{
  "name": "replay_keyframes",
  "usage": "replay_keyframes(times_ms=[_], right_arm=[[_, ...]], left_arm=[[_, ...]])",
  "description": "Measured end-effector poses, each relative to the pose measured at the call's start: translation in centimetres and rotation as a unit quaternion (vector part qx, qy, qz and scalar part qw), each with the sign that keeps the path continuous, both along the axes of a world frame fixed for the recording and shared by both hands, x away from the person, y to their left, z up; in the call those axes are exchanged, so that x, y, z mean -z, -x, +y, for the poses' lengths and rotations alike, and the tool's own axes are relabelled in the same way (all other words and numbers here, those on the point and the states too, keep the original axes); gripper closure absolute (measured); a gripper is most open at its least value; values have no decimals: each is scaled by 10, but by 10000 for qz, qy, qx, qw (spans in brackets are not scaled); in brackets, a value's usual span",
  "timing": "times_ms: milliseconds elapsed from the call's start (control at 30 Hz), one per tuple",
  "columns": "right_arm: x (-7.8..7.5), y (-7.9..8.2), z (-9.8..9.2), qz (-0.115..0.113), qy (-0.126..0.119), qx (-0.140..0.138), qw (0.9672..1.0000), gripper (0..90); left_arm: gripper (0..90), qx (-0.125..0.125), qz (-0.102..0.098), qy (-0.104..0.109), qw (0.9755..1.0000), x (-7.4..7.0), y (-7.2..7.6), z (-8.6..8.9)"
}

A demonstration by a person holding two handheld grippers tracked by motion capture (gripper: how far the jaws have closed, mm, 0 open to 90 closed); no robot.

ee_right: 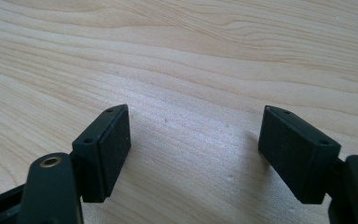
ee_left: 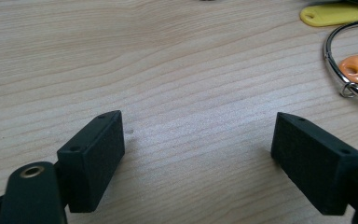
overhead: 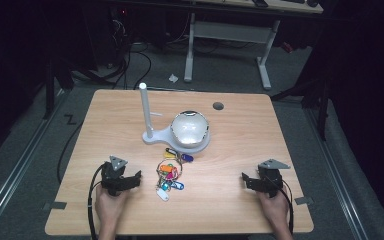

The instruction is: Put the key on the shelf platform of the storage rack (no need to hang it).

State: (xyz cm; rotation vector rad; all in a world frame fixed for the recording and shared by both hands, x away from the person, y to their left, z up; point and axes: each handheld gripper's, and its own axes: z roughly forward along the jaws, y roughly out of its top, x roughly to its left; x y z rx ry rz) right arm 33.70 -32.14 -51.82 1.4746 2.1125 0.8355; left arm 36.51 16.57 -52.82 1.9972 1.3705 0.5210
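Left gripper (overhead: 130, 179) lower left: jaws wide, empty | right gripper (overhead: 250, 181) lower right: same | keys (overhead: 170, 172) centre on surface (overhead: 240, 135)

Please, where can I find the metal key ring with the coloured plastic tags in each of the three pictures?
High view: the metal key ring with coloured plastic tags lies at centre, below the white stand.
Left gripper view: at the upper right edge, beyond the open jaws.
Right gripper view: not in it.
Shared landmark: the light wooden table.
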Motion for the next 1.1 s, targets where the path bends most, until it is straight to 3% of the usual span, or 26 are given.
replay_keyframes(times_ms=[633, 833, 967, 1100], right_arm=[[0, 0, 0, 5, 2, -16, 10000, 254], [0, 0, 0, 3, 6, -12, 10000, 255], [0, 0, 0, 7, 2, -13, 10000, 254], [0, 0, 0, 2, 7, -23, 10000, 255]], left_arm=[[175, -12, 5, -6, 10000, 0, 0, -1], [176, 157, 33, -8, 9999, -1, -1, 0], [236, 210, -19, 21, 9998, -1, 0, 0], [268, 234, 0, 186, 9996, -2, 1, -1]])
